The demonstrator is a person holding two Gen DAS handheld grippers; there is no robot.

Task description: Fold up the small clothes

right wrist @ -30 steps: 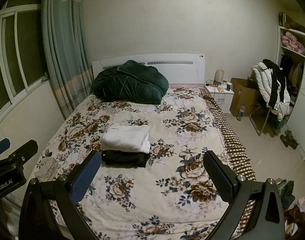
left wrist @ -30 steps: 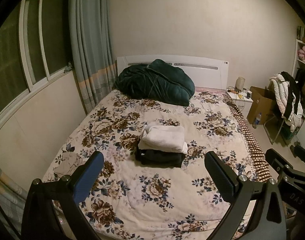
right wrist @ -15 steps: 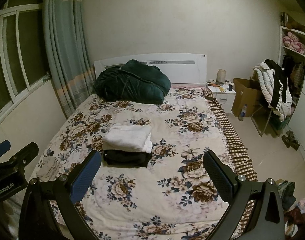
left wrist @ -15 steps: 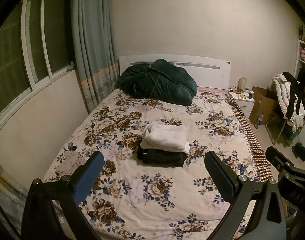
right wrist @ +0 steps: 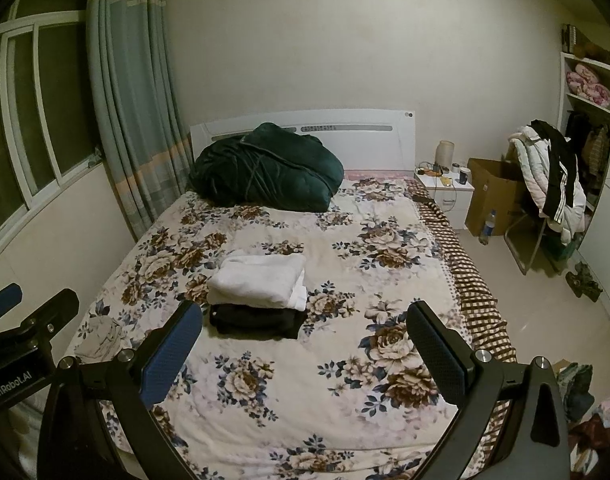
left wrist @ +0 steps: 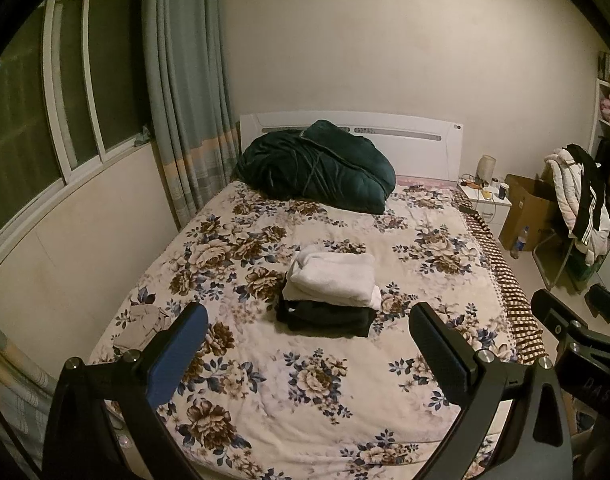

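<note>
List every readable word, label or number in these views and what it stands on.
"GenRobot.AI": on the left gripper body, seen in the right wrist view.
"DAS": on the right gripper body, seen in the left wrist view; it may be cut off.
Headboard logo, bottle label: too small to read.

Black left gripper (left wrist: 309,356), blue and black pads, silver screws, white lettering

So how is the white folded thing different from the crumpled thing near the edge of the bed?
The white folded garment is neatly folded; the beige garment lies crumpled. The white one sits on top of a black folded garment mid-bed; the beige one lies alone on the bedspread, near the window-side edge. The white one looks bigger and thicker. Both are small clothes lying on the same bed, and neither is held.
</note>
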